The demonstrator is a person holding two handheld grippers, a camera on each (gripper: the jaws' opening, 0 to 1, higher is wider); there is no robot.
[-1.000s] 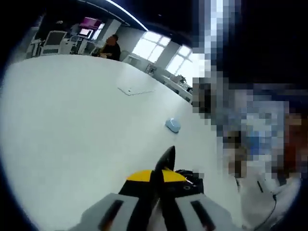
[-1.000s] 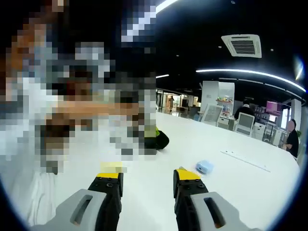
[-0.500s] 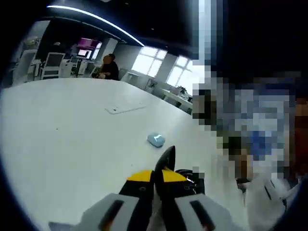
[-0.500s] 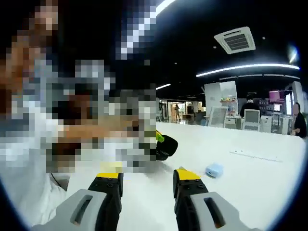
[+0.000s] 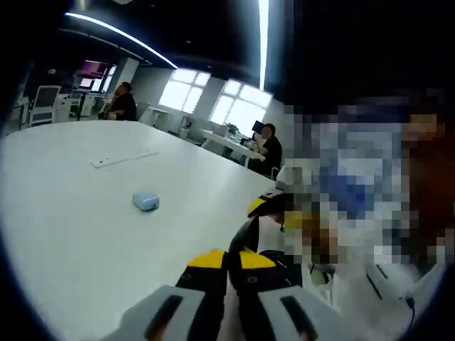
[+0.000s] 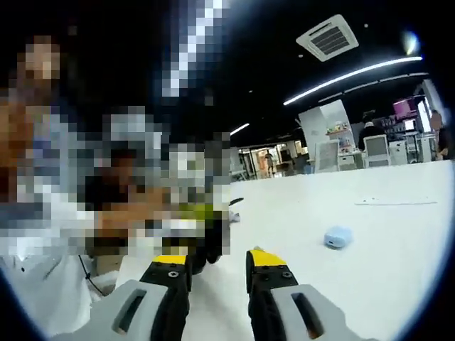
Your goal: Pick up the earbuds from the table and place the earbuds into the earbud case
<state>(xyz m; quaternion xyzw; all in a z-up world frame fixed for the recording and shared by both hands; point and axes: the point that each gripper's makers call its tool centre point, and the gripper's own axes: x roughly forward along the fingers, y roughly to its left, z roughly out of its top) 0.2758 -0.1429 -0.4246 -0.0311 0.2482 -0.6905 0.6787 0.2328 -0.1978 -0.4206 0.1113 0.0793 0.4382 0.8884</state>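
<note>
Both cameras have swung since the earlier pictures, so the pale blue earbud case (image 5: 146, 201) now sits further toward the left edge of the left gripper view, and in the right gripper view it (image 6: 338, 237) lies off to the right, beyond the jaw tips; that shift reads as hand motion, not as the case sliding. The right gripper's (image 6: 215, 259) jaws have drawn a little closer together than a second ago, though a clear gap remains between them and nothing sits in it.

The left gripper (image 5: 227, 259) has its jaws pressed together, and a thin dark, pointed shape stands up from between the tips; whether that is an earbud or simply part of the tool is too blurred to tell. Near the left gripper's tips, on the side away from the case, the yellow-and-black tips of the other gripper come into the left gripper view.

The case rests closed-looking and alone on the white table (image 5: 78, 234), well apart from both grippers. No loose earbud can be made out near the case; a small pale speck (image 6: 233, 215) lies on the table far behind the right gripper's jaws, too small to identify.

As a judgement, the task looks early to midway: nothing has gone into the case, and neither gripper is near it. Left to do are bringing an earbud across to the case and seating it inside.
</note>
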